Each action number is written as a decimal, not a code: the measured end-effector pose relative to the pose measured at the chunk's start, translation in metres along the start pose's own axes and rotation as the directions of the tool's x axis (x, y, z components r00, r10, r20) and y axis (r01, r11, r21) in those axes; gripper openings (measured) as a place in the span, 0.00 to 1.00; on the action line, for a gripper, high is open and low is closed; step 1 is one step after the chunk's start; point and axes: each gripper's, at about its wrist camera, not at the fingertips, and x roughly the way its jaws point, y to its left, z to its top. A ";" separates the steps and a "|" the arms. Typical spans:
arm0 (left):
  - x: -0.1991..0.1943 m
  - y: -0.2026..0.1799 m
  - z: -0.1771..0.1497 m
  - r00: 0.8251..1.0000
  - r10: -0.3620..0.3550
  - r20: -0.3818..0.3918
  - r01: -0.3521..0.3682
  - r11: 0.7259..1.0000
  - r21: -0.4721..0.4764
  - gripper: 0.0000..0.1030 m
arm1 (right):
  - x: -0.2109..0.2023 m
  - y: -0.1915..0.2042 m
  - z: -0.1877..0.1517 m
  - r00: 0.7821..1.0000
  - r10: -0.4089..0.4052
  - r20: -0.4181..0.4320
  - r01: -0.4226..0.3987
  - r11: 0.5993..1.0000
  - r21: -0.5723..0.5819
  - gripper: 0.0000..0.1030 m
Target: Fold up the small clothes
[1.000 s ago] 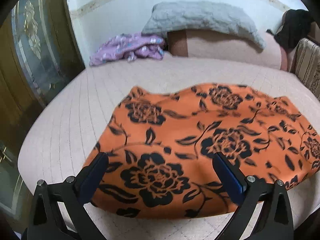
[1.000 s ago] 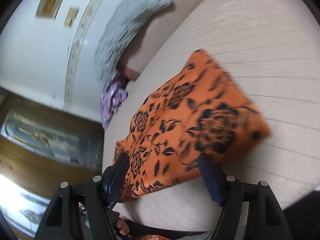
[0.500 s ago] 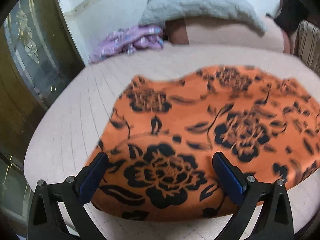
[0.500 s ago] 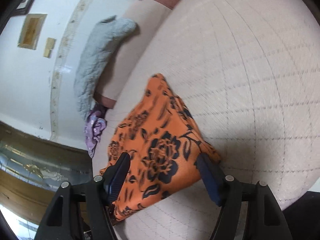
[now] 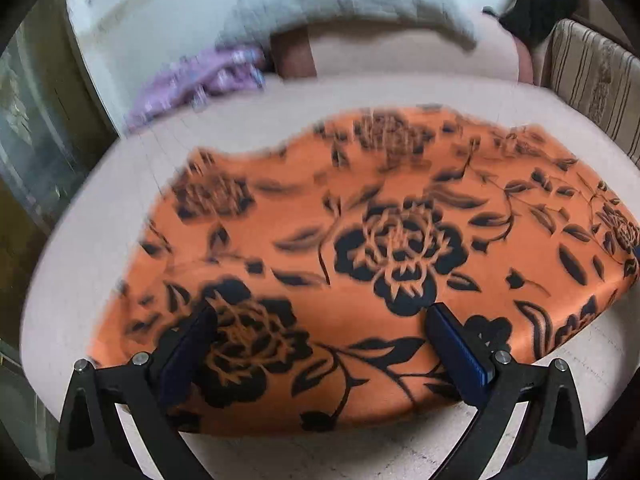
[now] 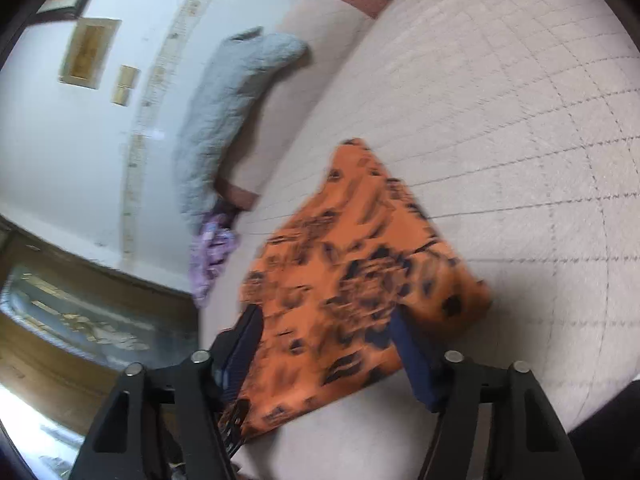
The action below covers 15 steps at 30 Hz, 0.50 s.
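Note:
An orange cloth with black flowers lies folded flat on the pale quilted bed. My left gripper is open just above the cloth's near edge, left of its middle, holding nothing. In the right wrist view the same cloth runs away from me, its far corner pointing up. My right gripper is open over the cloth's near right end, its jaws to either side of the fabric and holding nothing. Both views are blurred by motion.
A purple garment is bunched at the bed's far left, also in the right wrist view. A grey pillow leans on the headboard. A dark garment and a striped cushion are at the far right. A wooden door stands left.
Both grippers have moved in closer over the cloth's near edge. The right view has swung so more bare bed shows on the right. The cloth has stayed flat on the bed.

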 end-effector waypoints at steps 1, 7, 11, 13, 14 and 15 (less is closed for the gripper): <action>-0.001 0.005 0.000 1.000 -0.018 0.013 0.019 0.999 -0.035 1.00 | 0.007 -0.009 0.001 0.999 -0.032 -0.019 0.032 0.999 0.007 0.52; 0.001 -0.001 -0.008 0.998 0.004 0.056 -0.001 0.999 -0.051 1.00 | 0.011 -0.036 0.004 0.999 0.013 -0.040 -0.008 0.993 0.120 0.33; 0.002 -0.001 -0.009 0.998 0.012 0.060 -0.009 0.998 -0.061 1.00 | 0.007 -0.036 0.005 0.998 0.035 -0.049 -0.029 0.993 0.116 0.33; 0.004 0.002 -0.006 0.999 -0.007 0.043 0.010 0.998 -0.057 1.00 | -0.001 -0.033 0.005 0.997 0.067 -0.036 -0.062 0.992 0.108 0.34; 0.006 0.005 -0.003 0.999 -0.028 0.028 0.029 0.999 -0.046 1.00 | -0.005 -0.029 0.005 0.997 0.075 -0.027 -0.072 0.994 0.085 0.34; 0.006 0.005 -0.001 0.999 -0.036 0.019 0.037 0.999 -0.039 1.00 | -0.008 -0.025 0.005 0.997 0.074 -0.022 -0.072 0.996 0.059 0.34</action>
